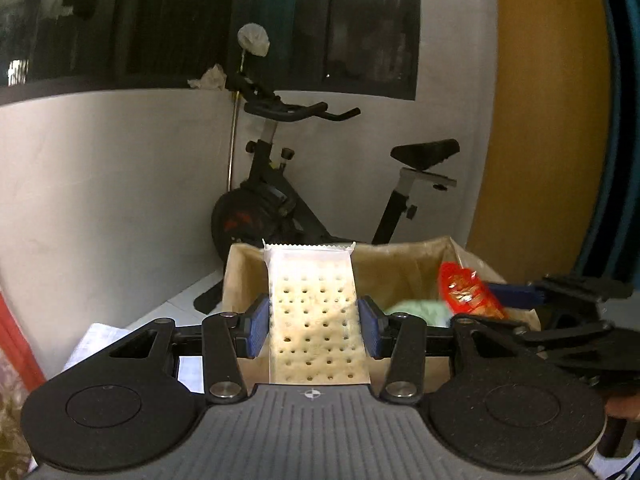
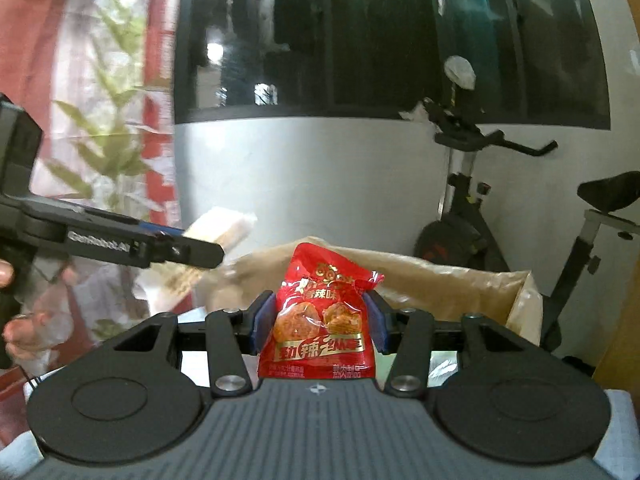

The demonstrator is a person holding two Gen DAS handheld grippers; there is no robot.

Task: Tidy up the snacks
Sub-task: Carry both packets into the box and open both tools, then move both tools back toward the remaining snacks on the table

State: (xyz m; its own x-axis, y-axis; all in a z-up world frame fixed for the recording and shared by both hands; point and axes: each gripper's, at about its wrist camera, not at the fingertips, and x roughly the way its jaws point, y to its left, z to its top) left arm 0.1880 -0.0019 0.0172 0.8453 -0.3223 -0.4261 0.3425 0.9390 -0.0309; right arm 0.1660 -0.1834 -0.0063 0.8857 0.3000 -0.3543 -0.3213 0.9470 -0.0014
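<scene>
My left gripper (image 1: 314, 320) is shut on a clear-wrapped cracker pack (image 1: 314, 316) and holds it upright in front of an open cardboard box (image 1: 404, 264). My right gripper (image 2: 316, 322) is shut on a red snack packet (image 2: 320, 316), held over the box (image 2: 440, 276). In the left wrist view the red packet (image 1: 468, 292) and the right gripper's fingers (image 1: 516, 294) hang over the box's right side. In the right wrist view the left gripper (image 2: 188, 250) with the cracker pack (image 2: 224, 228) is at the left. A pale green item (image 1: 416, 310) lies inside the box.
An exercise bike (image 1: 288, 196) stands behind the box against a white wall (image 1: 100, 200). An orange wall panel (image 1: 540, 120) is at the right. White paper (image 1: 96, 340) lies at the left beside the box. A dark window (image 2: 360, 40) is above.
</scene>
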